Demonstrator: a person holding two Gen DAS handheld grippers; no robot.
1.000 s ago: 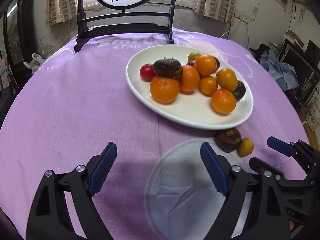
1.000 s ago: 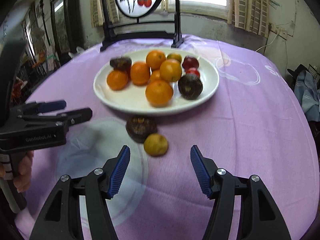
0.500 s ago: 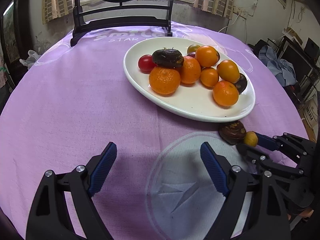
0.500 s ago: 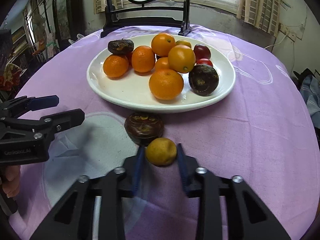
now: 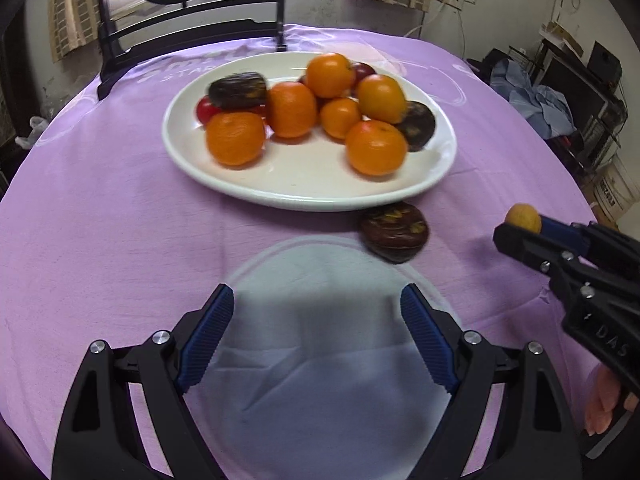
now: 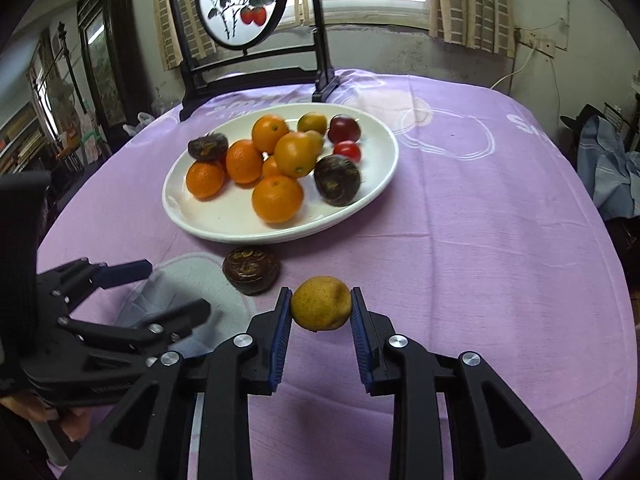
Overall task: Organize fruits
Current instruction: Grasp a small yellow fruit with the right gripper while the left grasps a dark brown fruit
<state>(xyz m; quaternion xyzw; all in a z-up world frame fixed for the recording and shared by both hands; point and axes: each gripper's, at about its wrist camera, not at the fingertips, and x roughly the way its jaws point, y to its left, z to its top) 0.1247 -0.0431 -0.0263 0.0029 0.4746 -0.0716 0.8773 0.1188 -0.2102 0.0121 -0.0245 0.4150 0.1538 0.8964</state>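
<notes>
Purple cloth (image 5: 100,200) covers the round table in the left wrist view, smooth with a pale printed disc, and the left gripper (image 5: 318,330) hangs over that disc with its ribbed blue pads spread wide and nothing between them; beyond stands a glossy white oval plate (image 5: 440,168), long axis running left to right, heaped with dimpled oranges (image 5: 235,138) and dark wrinkled fruits, while one more dark fruit (image 5: 394,230) lies on the cloth just beside the rim, and at the far right the right gripper (image 5: 520,226) carries a small yellow fruit (image 5: 522,217); from the right wrist view that yellow fruit (image 6: 321,303), roundish, dull and slightly dented, is clamped between the blue pads above the cloth, its longer axis crosswise from pad to pad, near the dark fruit (image 6: 251,268), with the plate (image 6: 384,160) farther back
</notes>
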